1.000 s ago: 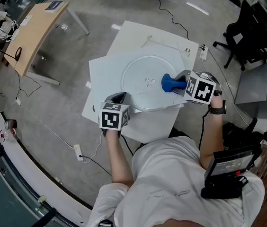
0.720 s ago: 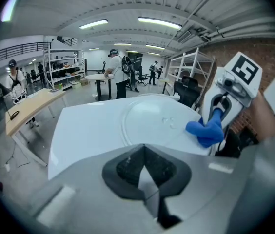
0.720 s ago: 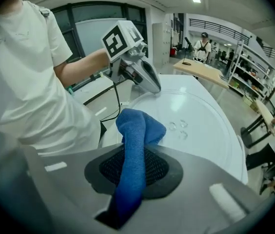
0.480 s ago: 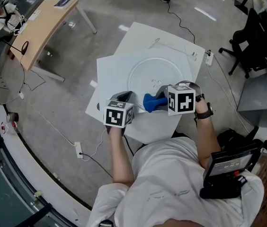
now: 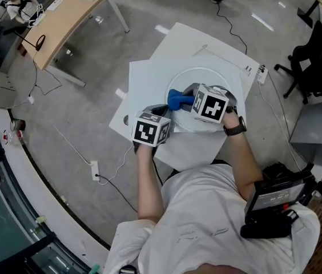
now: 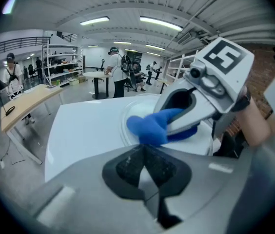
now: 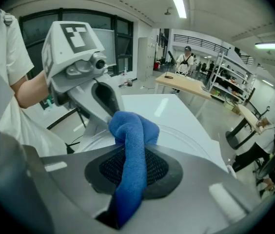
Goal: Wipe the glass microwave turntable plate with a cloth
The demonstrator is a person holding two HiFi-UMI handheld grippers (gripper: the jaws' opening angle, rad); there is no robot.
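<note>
The round glass turntable plate [image 5: 218, 84] lies on a white board [image 5: 147, 84]. My right gripper [image 5: 185, 99] is shut on a blue cloth [image 5: 177, 100] and holds it over the plate's left part. In the right gripper view the cloth [image 7: 130, 130] bulges out past the shut jaws [image 7: 130, 152] above the plate [image 7: 186, 130]. My left gripper [image 5: 165, 112] is at the plate's near-left rim, shut on the rim as far as I can see. In the left gripper view its pads meet at the gripper's tip [image 6: 145, 147], with the cloth [image 6: 149, 126] just beyond.
The white board overhangs a second white sheet [image 5: 218, 50] on a grey floor. A wooden desk [image 5: 64, 21] stands far left, a black office chair [image 5: 321, 56] far right. Cables and a power strip [image 5: 95, 169] lie on the floor. People stand in the background.
My right gripper has carried the blue cloth leftward across the plate, from its right side to its left part near the left gripper. The left gripper has stayed at the rim.
</note>
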